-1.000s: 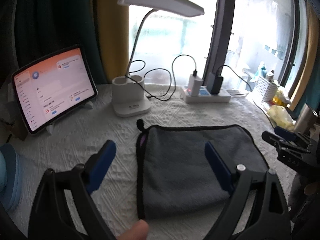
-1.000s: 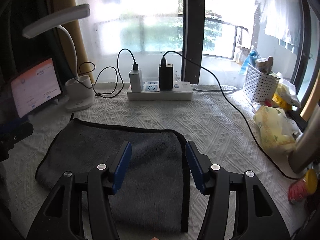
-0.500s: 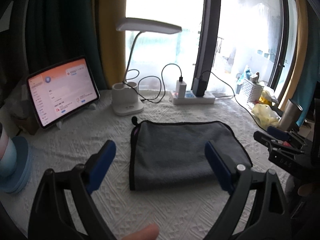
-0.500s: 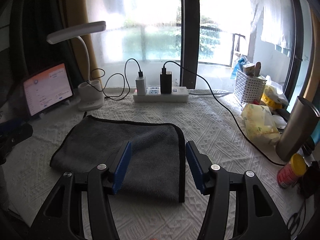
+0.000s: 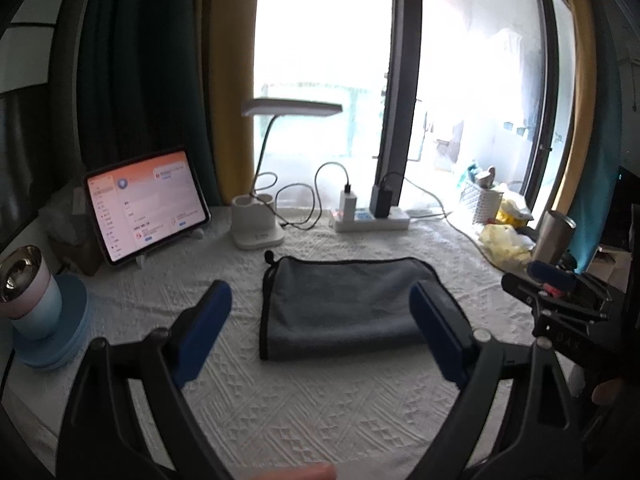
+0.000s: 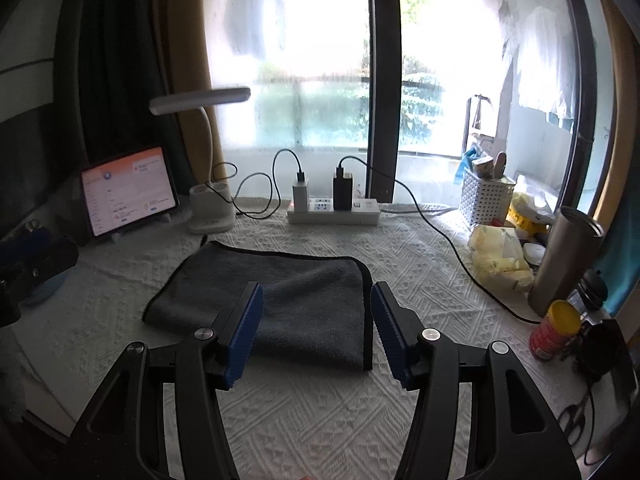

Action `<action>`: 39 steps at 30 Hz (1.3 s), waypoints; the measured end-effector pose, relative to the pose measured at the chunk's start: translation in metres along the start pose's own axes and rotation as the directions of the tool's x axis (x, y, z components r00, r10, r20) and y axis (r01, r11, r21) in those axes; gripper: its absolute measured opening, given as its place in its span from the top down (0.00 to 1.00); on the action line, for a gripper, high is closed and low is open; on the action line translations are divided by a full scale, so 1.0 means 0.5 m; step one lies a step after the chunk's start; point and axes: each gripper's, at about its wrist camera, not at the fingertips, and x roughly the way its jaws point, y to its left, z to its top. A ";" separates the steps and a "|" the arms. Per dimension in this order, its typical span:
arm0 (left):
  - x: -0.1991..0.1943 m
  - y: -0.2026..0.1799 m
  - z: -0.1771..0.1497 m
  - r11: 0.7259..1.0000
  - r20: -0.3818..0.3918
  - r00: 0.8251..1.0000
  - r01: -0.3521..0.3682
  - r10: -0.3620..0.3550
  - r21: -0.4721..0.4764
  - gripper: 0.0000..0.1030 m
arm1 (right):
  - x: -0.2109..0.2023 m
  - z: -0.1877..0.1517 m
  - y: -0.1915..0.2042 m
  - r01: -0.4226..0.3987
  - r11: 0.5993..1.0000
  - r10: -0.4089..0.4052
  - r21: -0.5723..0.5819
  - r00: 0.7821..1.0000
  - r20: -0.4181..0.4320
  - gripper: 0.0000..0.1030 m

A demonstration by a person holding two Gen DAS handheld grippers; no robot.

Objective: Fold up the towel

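- Right now the grey towel [image 5: 348,304] lies folded flat on the white textured tablecloth [image 5: 320,408], black piping along its edges and a small hanging loop at its far left corner.
- Over on the left, the left gripper [image 5: 320,332] hangs above the cloth with its jaws spread wide, nothing between the blue pads [image 5: 204,332]; the towel sits beyond them, untouched.
- And the right gripper [image 6: 316,332] is released too, jaws parted, its blue ribbed pads [image 6: 244,332] framing the towel's near right portion from above, no contact visible.
- From the left wrist view the right gripper shows at the right edge, just beside the towel's right end.
- At the back, a white desk lamp [image 5: 260,224] stands beside a propped tablet [image 5: 146,204] with its screen lit.
- White power strip [image 6: 334,210] sits under the window, two chargers plugged in, a black cable trailing right across the cloth.
- Far right: white perforated basket [image 6: 484,200], steel tumbler [image 6: 564,264] and a red can with a yellow lid [image 6: 554,330].
- Far left, a pink-and-blue cup [image 5: 28,296] rests on a blue disc.
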 end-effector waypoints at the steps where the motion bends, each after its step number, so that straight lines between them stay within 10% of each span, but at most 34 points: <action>1: -0.006 0.000 0.001 1.000 0.007 1.000 0.002 -0.002 0.000 0.11 | -0.011 0.000 0.002 0.001 1.000 -0.001 -0.003 1.000 0.007 0.43; 20: -0.149 0.013 0.030 0.998 0.228 0.973 -0.054 0.045 0.031 0.11 | -0.216 0.052 0.040 0.010 0.998 0.003 -0.057 0.974 0.227 0.43; 39: -0.140 0.017 0.045 0.998 0.229 0.972 -0.059 0.055 0.012 0.11 | -0.234 0.067 0.041 0.021 0.998 -0.003 -0.067 0.966 0.259 0.41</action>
